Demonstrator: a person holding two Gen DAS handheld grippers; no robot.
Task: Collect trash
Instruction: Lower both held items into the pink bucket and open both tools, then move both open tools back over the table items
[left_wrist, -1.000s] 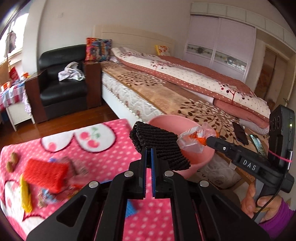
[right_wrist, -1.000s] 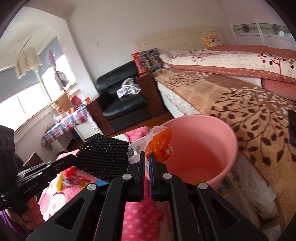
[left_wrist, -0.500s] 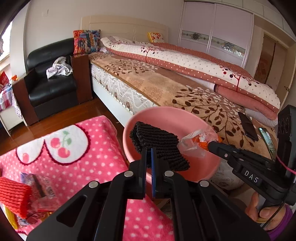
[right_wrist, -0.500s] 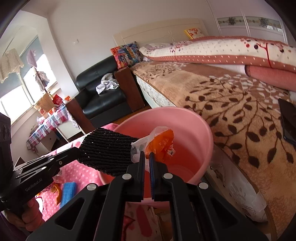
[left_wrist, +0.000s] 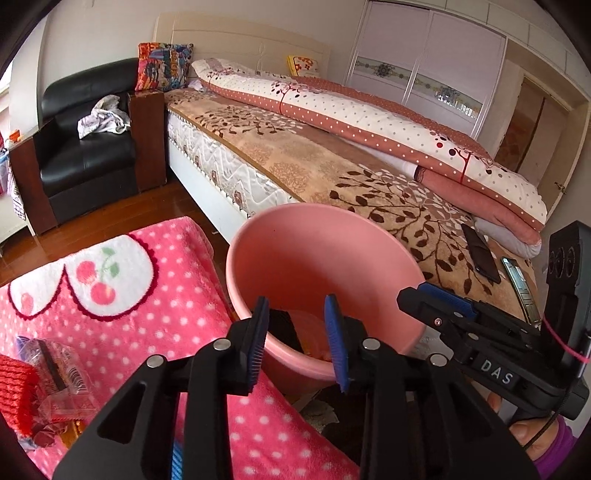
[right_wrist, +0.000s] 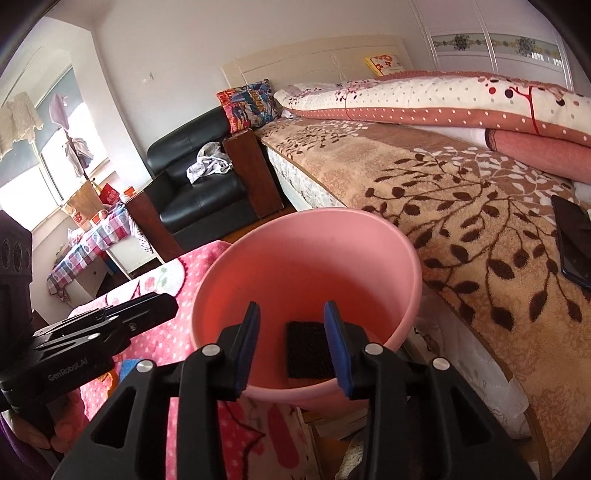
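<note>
Trash here is a black, coarse-textured square pad (right_wrist: 308, 349), lying flat on the bottom of the round pink plastic basin (right_wrist: 402, 258), which stands between the pink polka-dot blanket (left_wrist: 155, 295) and the bed (left_wrist: 332, 173). Both claws hang over the basin's near rim: the left gripper (left_wrist: 297, 332) and right gripper (right_wrist: 291, 336) are opening, nothing pinched between their blue pads.

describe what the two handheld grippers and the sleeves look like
Both grippers are black with angular cut-out frames, silver screw heads and blue ribbed pads. The left gripper reads "GenRobot.AI" on its side; the right gripper carries a "DAS" label and a thin pink cable. A purple sleeve shows at the right wrist.
</note>
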